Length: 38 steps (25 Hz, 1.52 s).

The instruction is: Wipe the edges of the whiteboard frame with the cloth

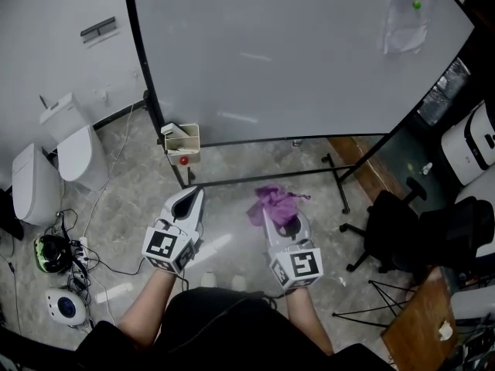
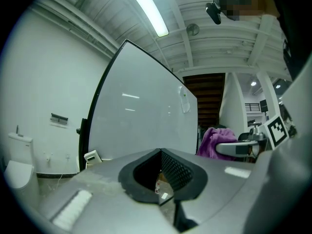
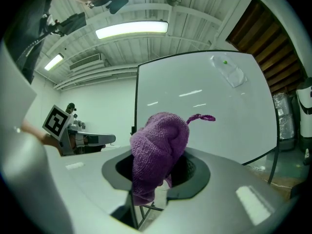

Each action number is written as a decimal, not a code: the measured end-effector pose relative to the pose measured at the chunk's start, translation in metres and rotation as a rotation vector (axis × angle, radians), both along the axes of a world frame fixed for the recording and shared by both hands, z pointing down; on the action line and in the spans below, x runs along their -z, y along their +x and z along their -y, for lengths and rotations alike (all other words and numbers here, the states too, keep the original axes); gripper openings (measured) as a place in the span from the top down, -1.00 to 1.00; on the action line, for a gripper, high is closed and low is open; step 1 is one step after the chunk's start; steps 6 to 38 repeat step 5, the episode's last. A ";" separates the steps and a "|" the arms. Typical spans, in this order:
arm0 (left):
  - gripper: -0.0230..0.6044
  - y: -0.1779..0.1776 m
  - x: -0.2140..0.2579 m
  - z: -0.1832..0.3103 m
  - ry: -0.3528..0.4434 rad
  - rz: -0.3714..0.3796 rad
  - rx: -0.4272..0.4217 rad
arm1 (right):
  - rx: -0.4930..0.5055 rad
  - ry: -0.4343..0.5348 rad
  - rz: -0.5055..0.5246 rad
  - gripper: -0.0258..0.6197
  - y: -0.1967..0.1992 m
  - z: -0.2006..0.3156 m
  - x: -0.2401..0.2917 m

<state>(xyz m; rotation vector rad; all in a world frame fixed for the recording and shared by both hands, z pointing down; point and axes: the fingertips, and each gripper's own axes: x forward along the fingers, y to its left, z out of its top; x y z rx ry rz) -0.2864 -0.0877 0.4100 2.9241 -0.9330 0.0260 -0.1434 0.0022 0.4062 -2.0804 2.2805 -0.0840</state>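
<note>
The whiteboard (image 1: 294, 52) stands ahead in its black frame (image 1: 147, 76), with the bottom edge (image 1: 309, 138) low over the floor. A purple cloth (image 1: 274, 204) is bunched in my right gripper (image 1: 278, 221), which is shut on it below that edge. In the right gripper view the cloth (image 3: 158, 155) bulges out between the jaws, with the whiteboard (image 3: 204, 111) behind. My left gripper (image 1: 188, 199) is shut and holds nothing, near the board's lower left corner. The left gripper view shows the whiteboard (image 2: 141, 126), its frame (image 2: 97, 116) and the cloth (image 2: 212, 140) at right.
A beige box (image 1: 182, 141) hangs at the board's lower left. Two white units (image 1: 77, 141) stand by the wall, with cables and devices (image 1: 54, 253) on the floor. A black chair (image 1: 394, 222) and a wooden table (image 1: 421, 323) are at right. A plastic bag (image 1: 402, 14) sticks to the board.
</note>
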 end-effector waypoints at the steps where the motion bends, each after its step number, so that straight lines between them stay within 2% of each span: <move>1: 0.92 -0.001 0.000 0.000 0.002 0.000 0.000 | 0.001 0.001 0.003 0.48 -0.002 0.001 0.000; 38: 0.92 -0.006 0.005 0.006 0.011 -0.002 0.000 | 0.009 0.003 0.001 0.48 -0.009 0.007 0.002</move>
